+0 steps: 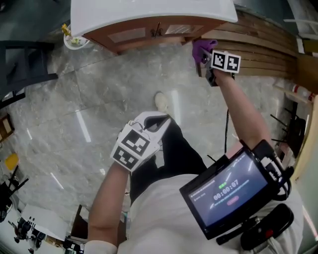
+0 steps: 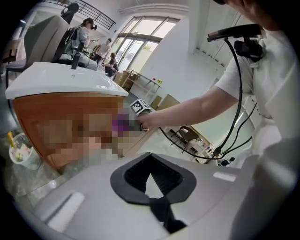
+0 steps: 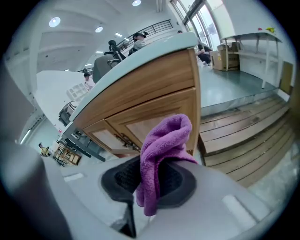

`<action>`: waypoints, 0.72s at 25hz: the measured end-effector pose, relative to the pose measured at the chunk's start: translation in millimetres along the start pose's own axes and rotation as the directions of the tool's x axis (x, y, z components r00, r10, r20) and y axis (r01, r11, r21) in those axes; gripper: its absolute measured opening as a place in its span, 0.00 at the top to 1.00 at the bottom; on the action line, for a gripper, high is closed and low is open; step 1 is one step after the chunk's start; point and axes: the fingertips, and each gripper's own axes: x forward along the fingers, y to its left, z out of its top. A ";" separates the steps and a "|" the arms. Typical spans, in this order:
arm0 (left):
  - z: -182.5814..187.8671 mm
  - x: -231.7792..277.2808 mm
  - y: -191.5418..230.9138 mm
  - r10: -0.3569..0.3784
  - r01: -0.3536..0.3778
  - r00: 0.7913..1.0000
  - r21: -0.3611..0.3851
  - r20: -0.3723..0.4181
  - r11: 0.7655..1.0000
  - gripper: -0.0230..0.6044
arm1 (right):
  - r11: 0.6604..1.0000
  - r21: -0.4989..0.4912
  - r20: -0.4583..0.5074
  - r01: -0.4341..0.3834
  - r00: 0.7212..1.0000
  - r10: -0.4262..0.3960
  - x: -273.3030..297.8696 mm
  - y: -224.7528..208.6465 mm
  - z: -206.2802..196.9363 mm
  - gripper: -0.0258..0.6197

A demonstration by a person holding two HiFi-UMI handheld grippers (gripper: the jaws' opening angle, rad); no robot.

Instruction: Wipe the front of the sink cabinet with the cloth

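Observation:
The wooden sink cabinet point(image 1: 134, 34) stands at the top of the head view under a white basin point(image 1: 149, 10). My right gripper point(image 1: 204, 55) is raised at the cabinet's right corner, shut on a purple cloth point(image 1: 200, 48). In the right gripper view the cloth point(image 3: 164, 150) sticks up folded between the dark pads of that gripper point(image 3: 154, 180), just short of the cabinet doors point(image 3: 150, 117); I cannot tell whether it touches the wood. My left gripper point(image 1: 155, 122) hangs low near my leg, open and holding nothing, and from the left gripper point(image 2: 152, 180) the cabinet point(image 2: 56, 112) appears at the left.
A white cup point(image 1: 74, 40) holding small items stands on the marble floor at the cabinet's left foot. A slatted wooden platform point(image 1: 263, 44) runs to the right of the cabinet. A dark chair point(image 1: 25, 59) is at the far left. People sit far behind the basin.

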 end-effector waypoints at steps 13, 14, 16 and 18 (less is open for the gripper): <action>36.0 46.1 26.3 0.017 -0.017 1.000 -0.024 0.001 1.000 0.96 | 0.990 -0.048 -0.060 0.134 0.989 -0.137 44.9 -109.1 37.7 0.85; 35.9 45.4 26.7 0.020 -0.020 1.000 -0.026 0.003 0.999 0.96 | 0.990 -0.060 -0.061 0.130 0.989 -0.134 47.4 -106.6 39.8 0.85; 34.8 43.8 26.4 0.026 -0.025 1.000 -0.029 0.004 0.999 0.96 | 0.989 -0.088 -0.062 0.115 0.991 -0.121 50.7 -96.9 44.0 0.85; 33.6 43.6 26.8 0.030 -0.030 1.000 -0.036 0.007 0.999 0.96 | 0.989 -0.112 -0.068 0.095 0.992 -0.103 55.2 -85.8 46.2 0.85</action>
